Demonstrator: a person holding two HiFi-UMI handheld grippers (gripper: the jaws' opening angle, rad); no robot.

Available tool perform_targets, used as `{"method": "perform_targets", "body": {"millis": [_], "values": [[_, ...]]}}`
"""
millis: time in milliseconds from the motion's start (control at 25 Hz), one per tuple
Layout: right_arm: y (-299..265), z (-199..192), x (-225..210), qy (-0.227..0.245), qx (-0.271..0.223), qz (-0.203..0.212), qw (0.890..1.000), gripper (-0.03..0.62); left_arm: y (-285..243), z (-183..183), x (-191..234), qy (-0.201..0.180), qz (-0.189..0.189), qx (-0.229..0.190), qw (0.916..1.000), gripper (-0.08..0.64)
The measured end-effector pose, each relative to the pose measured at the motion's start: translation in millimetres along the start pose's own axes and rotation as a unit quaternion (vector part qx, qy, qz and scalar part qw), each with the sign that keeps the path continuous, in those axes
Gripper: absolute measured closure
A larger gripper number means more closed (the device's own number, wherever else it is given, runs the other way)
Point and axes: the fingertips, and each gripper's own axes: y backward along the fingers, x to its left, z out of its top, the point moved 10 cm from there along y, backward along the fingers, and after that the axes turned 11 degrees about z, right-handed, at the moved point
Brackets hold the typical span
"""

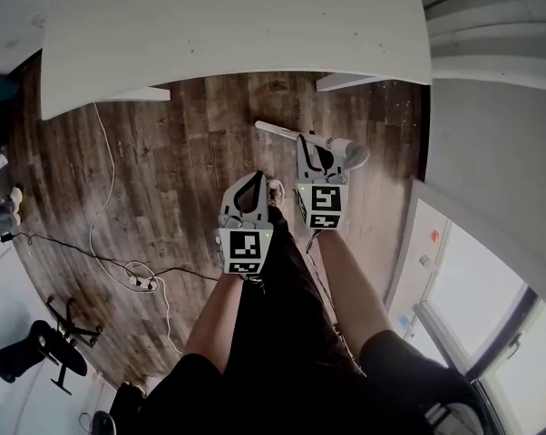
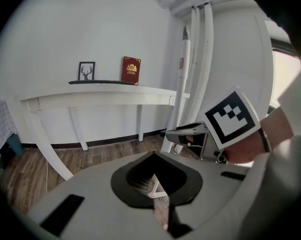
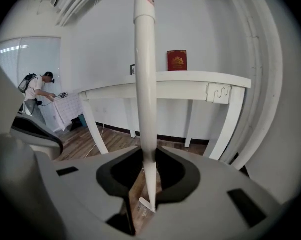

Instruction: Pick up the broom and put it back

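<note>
The white broom [image 3: 144, 84] stands upright with my right gripper [image 3: 148, 184] shut on its handle. Its small bristled head [image 3: 147, 204] shows low down through the jaw gap. From above, the handle [image 1: 282, 133] crosses the wooden floor just past the right gripper [image 1: 314, 149]. My left gripper [image 1: 252, 187] hangs beside it, a little nearer my legs. Its jaws [image 2: 158, 199] stand a narrow slit apart with nothing pressed between them. Through its opening I see a small white toothed piece, probably the broom head [image 2: 153, 186]. The handle [image 2: 184, 59] rises to its right.
A long white table [image 1: 237, 25] stands against the wall ahead, with a red book [image 3: 177, 60] and a small picture frame [image 2: 86, 70] on it. Cables [image 1: 101, 207] trail over the floor at left. White pipes [image 2: 203, 59] run up the corner. A person [image 3: 38, 91] works far left.
</note>
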Motion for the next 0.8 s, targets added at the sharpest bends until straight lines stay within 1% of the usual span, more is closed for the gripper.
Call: {"method": "perform_targets", "body": {"millis": [360,600,800], "values": [[-40,20,-34,0.014,-0.034,-0.005,0.999,0.492,-22,2,1,0.005,0.007,0.006,0.9999,0.560],[-57,27,-55,0.014,-0.040,-0.011,0.999,0.492,-33,14,4,0.000,0.008,0.002,1.0000,0.560],[-66,30,-63,0.023,-0.044,-0.005,0.999,0.492,-35,26,5,0.008,0.015,-0.008,0.9998,0.560]]}}
